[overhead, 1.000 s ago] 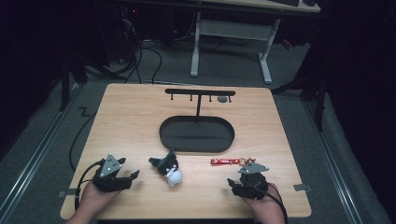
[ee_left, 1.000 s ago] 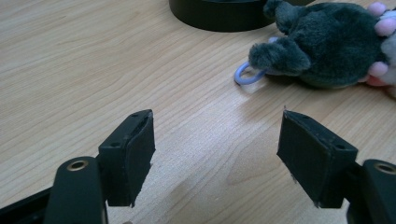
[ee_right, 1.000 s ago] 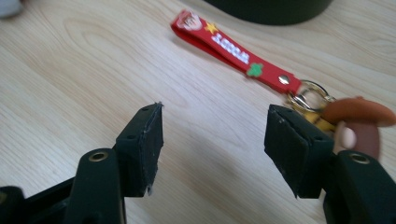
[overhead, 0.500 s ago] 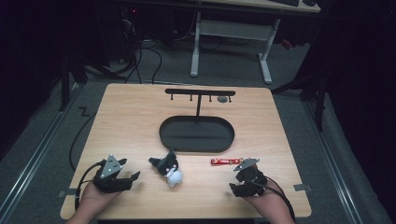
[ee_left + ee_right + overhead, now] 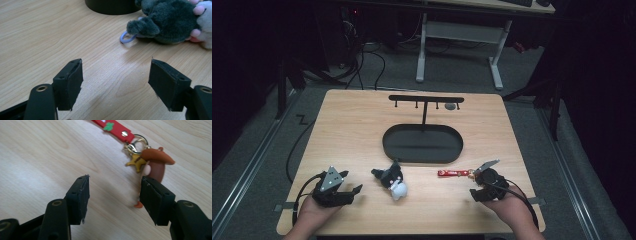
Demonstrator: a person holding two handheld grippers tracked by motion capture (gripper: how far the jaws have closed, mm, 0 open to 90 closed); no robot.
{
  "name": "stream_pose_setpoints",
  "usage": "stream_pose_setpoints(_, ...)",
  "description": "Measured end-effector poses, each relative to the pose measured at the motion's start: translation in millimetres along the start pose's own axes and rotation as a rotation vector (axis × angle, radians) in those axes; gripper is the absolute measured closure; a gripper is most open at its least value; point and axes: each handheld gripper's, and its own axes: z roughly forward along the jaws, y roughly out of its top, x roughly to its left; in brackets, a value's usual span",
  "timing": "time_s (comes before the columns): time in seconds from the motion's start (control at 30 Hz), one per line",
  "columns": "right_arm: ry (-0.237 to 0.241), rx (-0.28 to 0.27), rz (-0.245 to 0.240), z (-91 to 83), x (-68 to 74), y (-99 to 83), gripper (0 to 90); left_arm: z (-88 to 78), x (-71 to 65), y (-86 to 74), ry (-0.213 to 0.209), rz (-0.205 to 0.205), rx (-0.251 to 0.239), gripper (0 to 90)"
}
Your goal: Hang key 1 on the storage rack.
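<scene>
Low in the high view, a person's two hands rest on a pale wooden table (image 5: pixel 352 125), each holding a black two-jaw gripper. The left gripper (image 5: pixel 354 192) sits in the lower left of the frame, its jaws pointing right toward a small grey and white plush toy (image 5: pixel 393 181) lying near the bottom centre. In the left gripper view the jaws stand wide apart with only bare wood between them; they hold nothing. The plush toy (image 5: pixel 172 22) lies in the upper right of that view, well clear of the jaws, with a pale blue ring (image 5: pixel 126 38) at its near end.

The right gripper (image 5: pixel 477 186) is in the lower right of the high view, just beside a keychain (image 5: pixel 454 173) with a red strap that lies flat on the table, below the right end of a black oval tray (image 5: pixel 389 145). In the right gripper view the jaws stand partly open and have just been closing, with bare wood between them. The keychain (image 5: pixel 140 152) lies in the upper right there: red strap, gold clasp, a gold star and a brown figure in a hat. The figure's lower part is hidden behind the right-hand jaw, so I cannot tell whether it touches it.

A black hook rack (image 5: pixel 426 99) stands behind the tray.
</scene>
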Motion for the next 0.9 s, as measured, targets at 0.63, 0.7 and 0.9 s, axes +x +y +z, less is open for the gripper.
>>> stream_pose_setpoints(0.63, -0.027, 0.118, 0.088, 21.8, -36.1, 22.1, 58.0, -0.1, 0.2, -0.7, -0.007, 0.006, 0.004, 27.8)
stream_pose_setpoints(0.7, -0.024, 0.133, 0.099, 24.7, -39.3, 22.7, 60.6, -0.1, 0.3, -0.8, -0.007, 0.006, 0.003, 27.8)
stream_pose_setpoints(0.9, -0.008, 0.154, 0.125, 29.7, -44.6, 23.1, 62.9, -0.1, -0.1, -0.7, -0.009, 0.006, 0.001, 27.8)
